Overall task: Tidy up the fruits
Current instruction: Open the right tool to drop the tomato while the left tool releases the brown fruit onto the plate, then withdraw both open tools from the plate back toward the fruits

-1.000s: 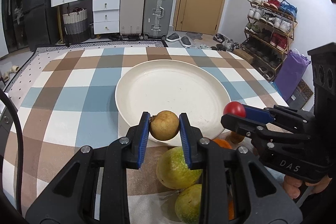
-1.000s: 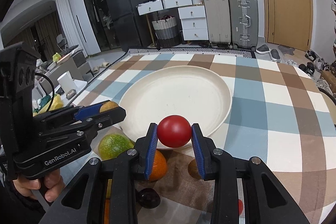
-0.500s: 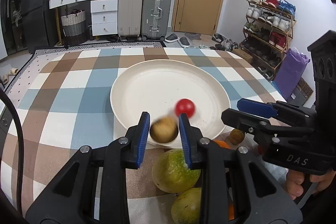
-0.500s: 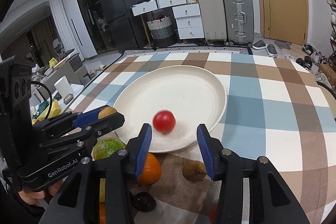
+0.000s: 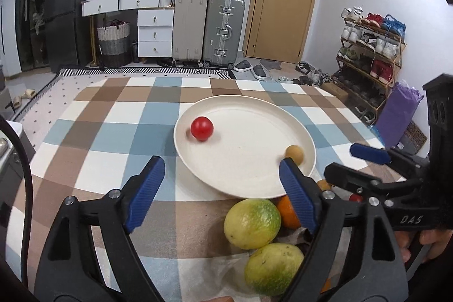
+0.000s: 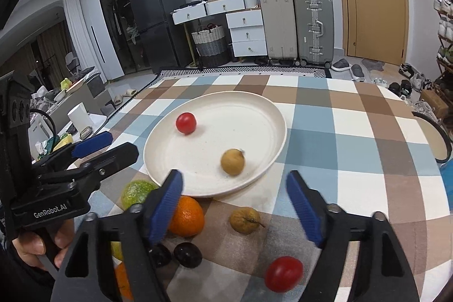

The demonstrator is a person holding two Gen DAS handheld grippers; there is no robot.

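A cream plate [image 5: 254,180] [image 6: 271,115] lies on the checked tablecloth. On it sit a red tomato [image 5: 201,128] [image 6: 185,123] and a small brown fruit [image 5: 294,153] [image 6: 232,162]. My left gripper [image 5: 223,188] is open and empty, just short of the plate's near rim. My right gripper [image 6: 235,205] is open and empty, above the loose fruit. Near the plate lie two green-yellow fruits [image 5: 252,220] [image 5: 273,268], an orange [image 6: 187,215], a small brown fruit [image 6: 245,220], two dark plums [image 6: 187,254] and a second tomato [image 6: 283,273].
The left gripper also shows in the right wrist view [image 6: 93,149], and the right gripper shows in the left wrist view [image 5: 368,163]. The table's far edge faces suitcases [image 5: 206,27], drawers and a door. A shoe rack [image 5: 371,55] stands at the right.
Both grippers opened wide and drew back. The tomato rolled to the plate's far left; the brown fruit left my left gripper and lies on the plate's right side.
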